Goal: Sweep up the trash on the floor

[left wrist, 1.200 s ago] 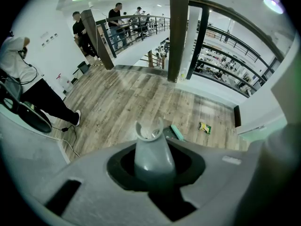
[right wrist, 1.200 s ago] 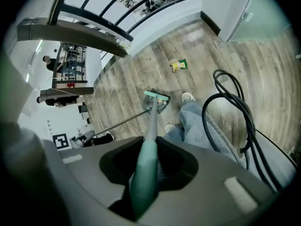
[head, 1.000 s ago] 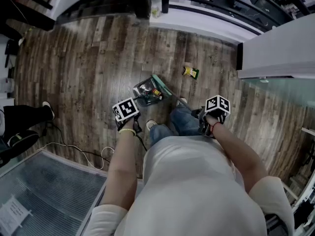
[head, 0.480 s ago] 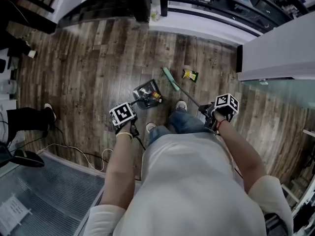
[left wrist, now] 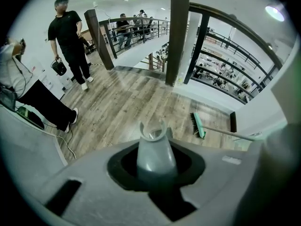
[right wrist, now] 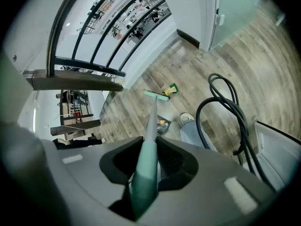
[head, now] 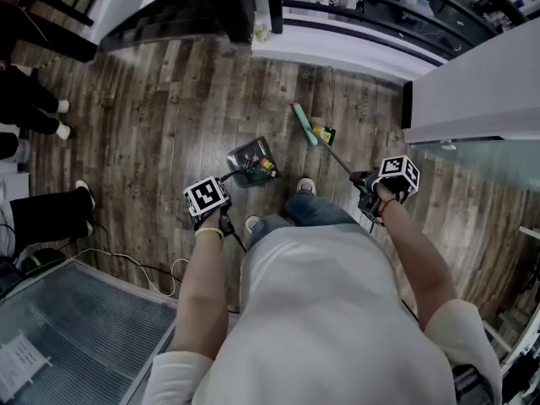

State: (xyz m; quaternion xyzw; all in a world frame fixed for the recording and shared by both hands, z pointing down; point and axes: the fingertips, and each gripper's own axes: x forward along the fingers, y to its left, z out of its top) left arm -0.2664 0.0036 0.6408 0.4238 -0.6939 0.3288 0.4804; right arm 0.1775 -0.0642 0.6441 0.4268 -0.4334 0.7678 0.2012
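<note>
A yellow wrapper (head: 326, 131) lies on the wooden floor, just right of the green broom head (head: 304, 123). The broom's thin handle runs down-right into my right gripper (head: 377, 189), which is shut on it. In the right gripper view the teal handle (right wrist: 146, 164) sits between the jaws and leads to the broom head (right wrist: 156, 95) beside the wrapper (right wrist: 170, 89). My left gripper (head: 216, 194) is shut on the grey dustpan handle (left wrist: 155, 150). The dustpan (head: 251, 160) rests on the floor with colourful trash in it, left of the broom.
The person's shoes (head: 307, 186) stand just below the dustpan. A dark pillar (head: 245, 2) and a railing bound the far side, and a white wall (head: 472, 91) rises at the right. Bystanders' legs (head: 34, 112) are at the left; a cable (head: 135, 260) lies near the floor grate.
The broom head has swung away from the dustpan, up and right to the yellow wrapper. My right gripper has shifted right and up. The left gripper and dustpan barely moved. Bystanders walked in at left.
</note>
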